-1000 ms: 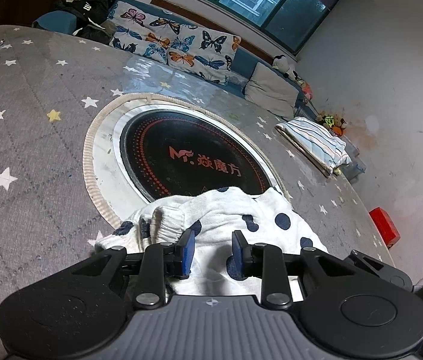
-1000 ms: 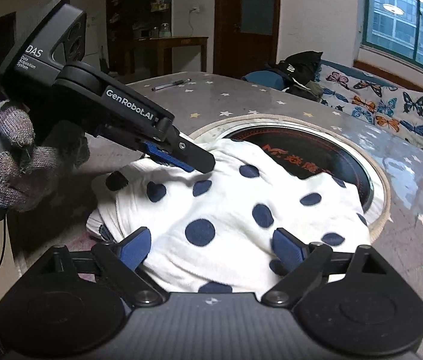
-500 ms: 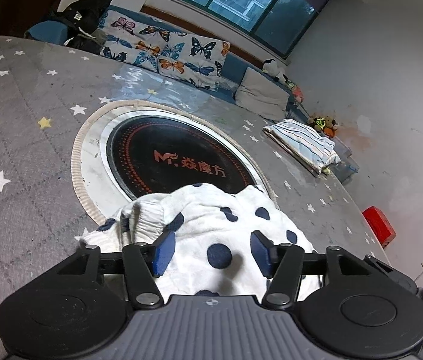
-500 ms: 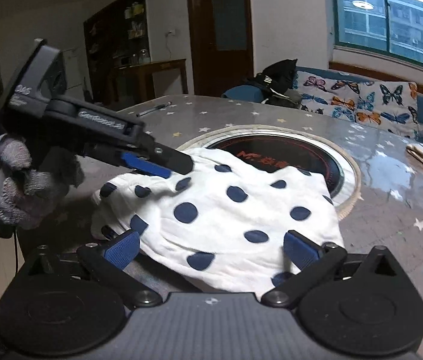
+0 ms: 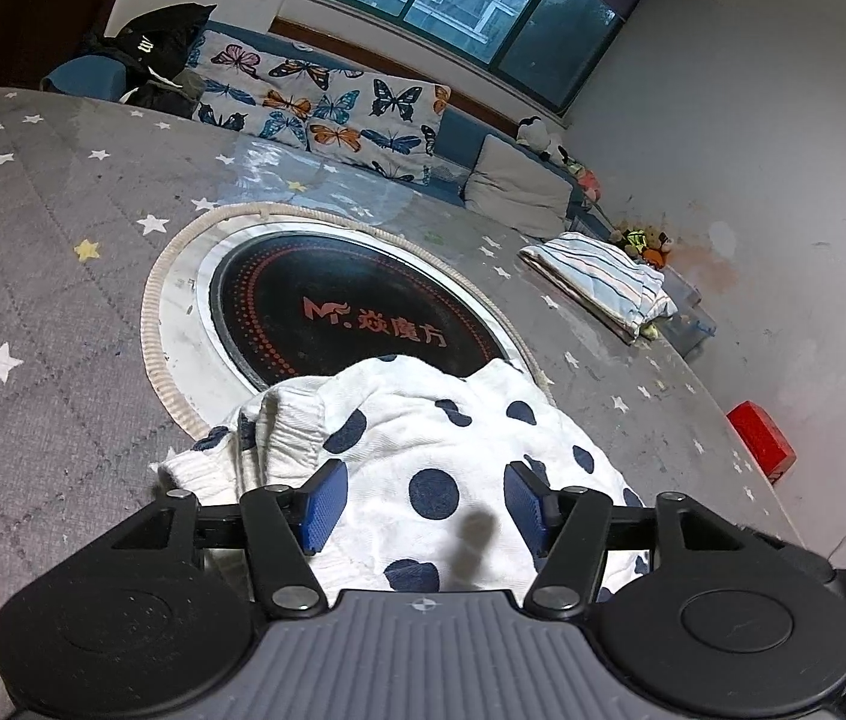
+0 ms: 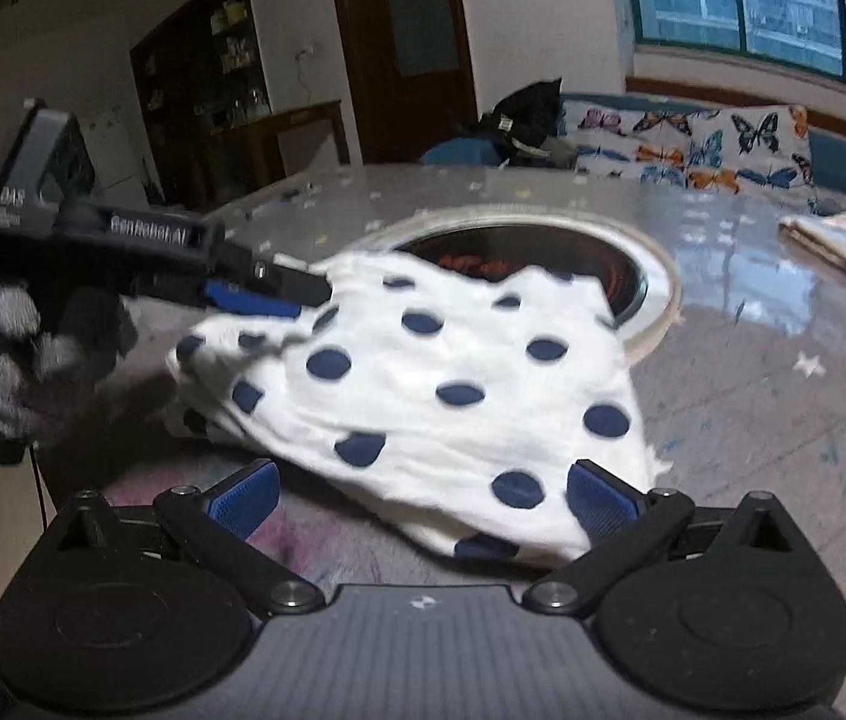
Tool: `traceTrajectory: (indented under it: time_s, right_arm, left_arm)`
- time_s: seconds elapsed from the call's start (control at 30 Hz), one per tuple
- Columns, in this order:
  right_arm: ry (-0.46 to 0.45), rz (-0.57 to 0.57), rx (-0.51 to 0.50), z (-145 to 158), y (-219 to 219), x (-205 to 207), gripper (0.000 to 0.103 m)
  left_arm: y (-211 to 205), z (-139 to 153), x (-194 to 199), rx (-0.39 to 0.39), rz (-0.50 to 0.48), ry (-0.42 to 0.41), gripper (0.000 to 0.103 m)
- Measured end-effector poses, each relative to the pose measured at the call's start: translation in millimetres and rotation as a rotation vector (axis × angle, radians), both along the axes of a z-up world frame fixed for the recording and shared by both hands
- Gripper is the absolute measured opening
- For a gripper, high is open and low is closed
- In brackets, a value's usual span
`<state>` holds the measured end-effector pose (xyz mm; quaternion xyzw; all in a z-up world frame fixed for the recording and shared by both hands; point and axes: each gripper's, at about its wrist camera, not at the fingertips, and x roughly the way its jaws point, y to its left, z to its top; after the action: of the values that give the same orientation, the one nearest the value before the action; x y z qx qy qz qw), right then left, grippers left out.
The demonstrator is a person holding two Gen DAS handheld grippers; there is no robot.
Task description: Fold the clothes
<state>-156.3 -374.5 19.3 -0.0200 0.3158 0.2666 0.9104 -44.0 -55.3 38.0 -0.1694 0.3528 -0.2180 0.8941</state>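
Comparing with a second ago, your left gripper (image 5: 423, 507) has spread from nearly closed to wide apart and now grips nothing, hovering over the spotted garment (image 5: 423, 438). Your right gripper (image 6: 420, 495) was wide apart then and is wide apart now, also empty. The garment lies bunched on the star-patterned table (image 5: 51, 300), its far edge overlapping the round black cooktop (image 5: 333, 306). A folded striped cloth (image 5: 597, 276) sits well apart.
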Motion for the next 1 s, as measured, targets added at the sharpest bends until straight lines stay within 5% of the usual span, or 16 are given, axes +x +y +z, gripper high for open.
traceTrajectory:
  time_s: [0.2,0.43,0.73,1.0]
  right_arm:
    - [-0.027,-0.018,0.004,4,3,24,0.103]
    - [0.057,0.001,0.003,-18,5,48,0.103]
    - [0.029,0.005,0.030,4,3,64,0.103]
    - [0.129,-0.021,0.053,-14,9,92,0.103]
  left_arm:
    - [-3,4,-6,0.003,0.000,-0.018,0.073]
    - [2,5,-7,-0.012,0.011,-0.016,0.074]
    - [11,12,-15,-0.029,0.040,-0.033,0.078]
    - [21,10,-21,-0.027,0.071,-0.024,0.079]
